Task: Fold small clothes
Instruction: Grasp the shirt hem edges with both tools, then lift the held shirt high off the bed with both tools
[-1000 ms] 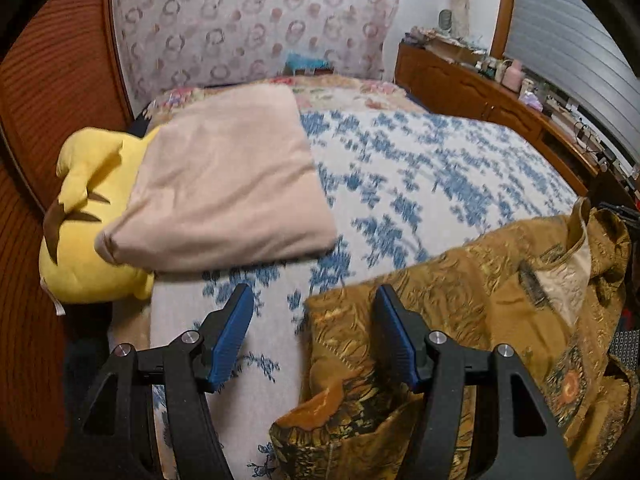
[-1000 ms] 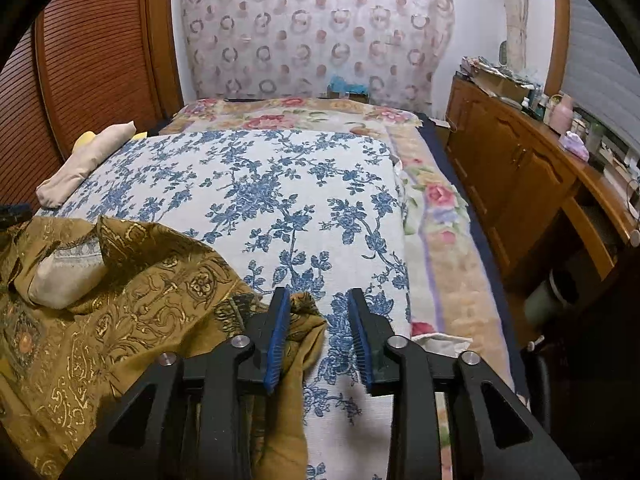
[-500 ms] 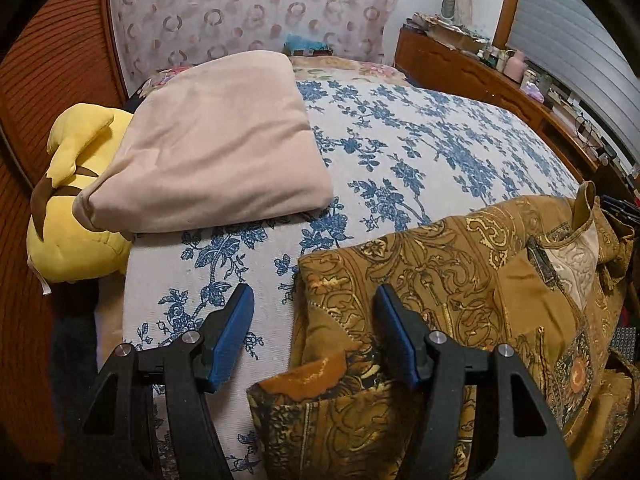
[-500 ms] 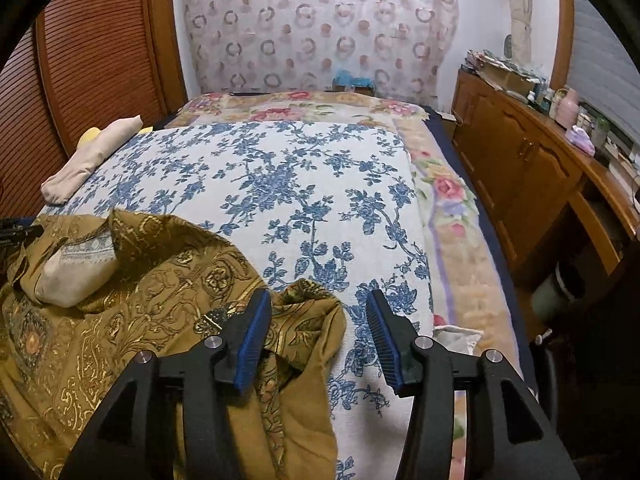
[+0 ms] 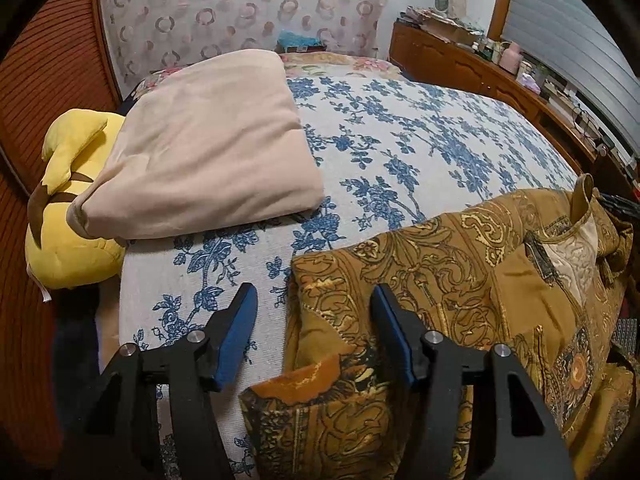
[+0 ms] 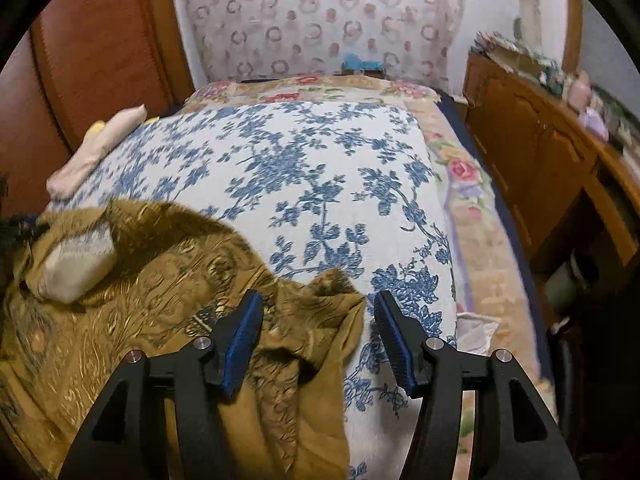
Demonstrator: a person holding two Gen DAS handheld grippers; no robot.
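The ochre patterned garment (image 5: 460,280) lay spread on the blue-flowered bed cover (image 5: 400,152). The left tool (image 5: 314,300) stood released over its near-left corner, and the right tool (image 6: 318,306) stood released over its rumpled right edge, neither one pinching cloth.

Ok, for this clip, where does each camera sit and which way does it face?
Left wrist: sits on the left claw, open, looking up the bed across the gold patterned garment, beige folded cloth and yellow plush.
Right wrist: sits on the right claw, open, over the garment's other edge, facing the curtain.
Shared: garment, beige cloth, blue floral bedspread, curtain, wooden cabinet.
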